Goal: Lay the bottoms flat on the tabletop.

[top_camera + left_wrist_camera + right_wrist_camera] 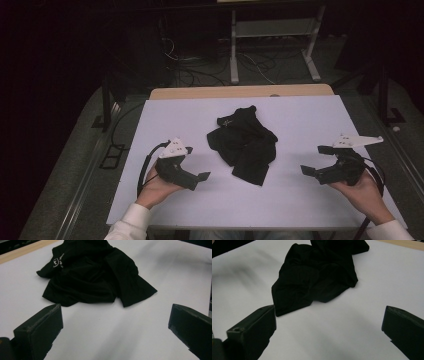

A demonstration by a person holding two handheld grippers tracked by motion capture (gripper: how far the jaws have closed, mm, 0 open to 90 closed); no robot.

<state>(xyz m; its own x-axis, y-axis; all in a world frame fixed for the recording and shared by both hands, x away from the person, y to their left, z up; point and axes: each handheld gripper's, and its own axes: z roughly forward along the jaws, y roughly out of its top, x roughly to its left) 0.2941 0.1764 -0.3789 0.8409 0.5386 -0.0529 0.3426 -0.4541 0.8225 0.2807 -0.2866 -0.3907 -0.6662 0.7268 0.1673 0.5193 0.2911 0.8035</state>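
Observation:
A crumpled black garment [245, 142] lies in the middle of the white table top [300, 115]. It carries a small white logo [58, 262] near one edge. My left gripper [196, 163] rests in a hand to the garment's left, open, with nothing between its jaws. From the left gripper view the garment [95, 275] lies just beyond the wide-apart jaws of that gripper [115, 322]. My right gripper [316, 160] is held to the garment's right, open and empty as well. The cloth [317, 277] sits ahead of this gripper [328, 325], a short way off.
A wooden strip [240, 92] runs along the table's far edge. Behind it stand a white metal frame [272, 30] and loose cables [200, 70] on the floor. Bare white surface lies around the garment on all sides.

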